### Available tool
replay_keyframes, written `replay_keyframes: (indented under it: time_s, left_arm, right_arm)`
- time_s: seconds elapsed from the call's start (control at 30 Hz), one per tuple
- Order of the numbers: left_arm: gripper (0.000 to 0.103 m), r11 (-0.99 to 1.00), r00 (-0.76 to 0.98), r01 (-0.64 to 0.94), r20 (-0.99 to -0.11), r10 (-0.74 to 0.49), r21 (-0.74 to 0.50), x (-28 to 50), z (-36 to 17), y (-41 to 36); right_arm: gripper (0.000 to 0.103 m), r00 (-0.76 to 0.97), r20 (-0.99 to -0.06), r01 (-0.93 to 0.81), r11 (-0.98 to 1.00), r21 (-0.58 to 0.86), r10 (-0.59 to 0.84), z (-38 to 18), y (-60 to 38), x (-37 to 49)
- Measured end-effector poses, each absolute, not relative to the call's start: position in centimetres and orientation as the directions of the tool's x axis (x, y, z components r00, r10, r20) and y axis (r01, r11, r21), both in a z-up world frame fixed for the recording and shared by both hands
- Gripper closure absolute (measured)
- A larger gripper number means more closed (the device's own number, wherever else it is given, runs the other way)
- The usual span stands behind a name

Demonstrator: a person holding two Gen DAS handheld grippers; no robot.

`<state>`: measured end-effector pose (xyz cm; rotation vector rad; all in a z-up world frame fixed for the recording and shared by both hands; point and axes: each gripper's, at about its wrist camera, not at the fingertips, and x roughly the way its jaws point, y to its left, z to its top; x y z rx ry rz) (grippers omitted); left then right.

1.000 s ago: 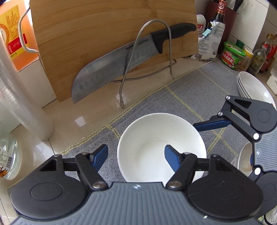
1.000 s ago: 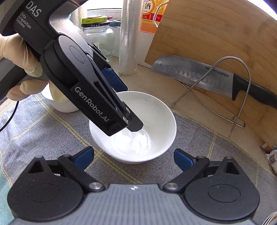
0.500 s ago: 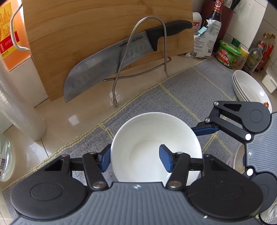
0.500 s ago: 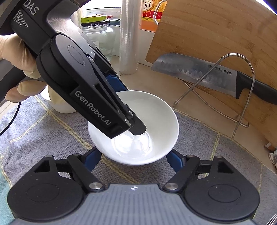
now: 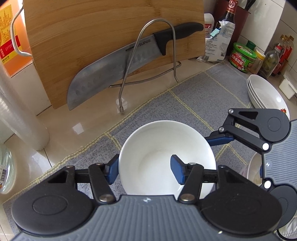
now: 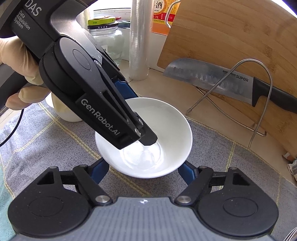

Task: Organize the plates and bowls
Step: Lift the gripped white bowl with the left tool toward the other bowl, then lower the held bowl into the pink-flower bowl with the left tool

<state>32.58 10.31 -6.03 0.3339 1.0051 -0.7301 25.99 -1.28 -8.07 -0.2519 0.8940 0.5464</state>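
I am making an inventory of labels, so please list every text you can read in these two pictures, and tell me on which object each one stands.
"SUPOR": blade of the knife.
"GenRobot.AI": arm of the left hand-held gripper.
"DAS Data Acquisition System": body of the same hand-held gripper.
"酒" and "175L": orange bottle label.
Too small or blurred: the green-lidded tub, dark sauce bottle, white packet, glass jar lid.

Your left wrist view looks steeply down, close over the white bowl (image 5: 163, 148), toward the cutting board (image 5: 104, 37). Your right wrist view faces that bowl (image 6: 167, 133) from its other side. Both share bowl, knife (image 6: 222, 79), grey mat (image 5: 194, 103).
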Motion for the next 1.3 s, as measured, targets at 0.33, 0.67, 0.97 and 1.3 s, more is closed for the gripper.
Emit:
replay_keyframes:
  time_s: [0.33,0.67,0.97,1.3]
  left_arm:
    - [0.047,0.729,0.347,0.682,-0.852,-0.393,-0.059,31.1,-4.5,10.5]
    - [0.047,0.721,0.356,0.691,-0.848,-0.393,-0.044,28.3,-2.8,9.7]
    - [0.047,0.701,0.364,0.712,-0.835,-0.414,-0.037,25.9,-1.5,8.8]
    - [0.047,0.664,0.349,0.746,-0.823,-0.448,-0.045,23.6,-0.9,7.6]
  right_arm:
    - [0.019,0.514,-0.78,-0.557,0.831,0.012,0.356,-6.5,-1.5,24.7]
    - [0.019,0.513,-0.776,-0.558,0.83,0.022,0.366,-5.0,-2.5,22.3]
    - [0.019,0.534,-0.767,-0.535,0.845,0.019,0.355,-3.7,-3.4,19.9]
    - [0.019,0.553,-0.764,-0.496,0.868,0.017,0.332,-3.2,-4.7,17.3]
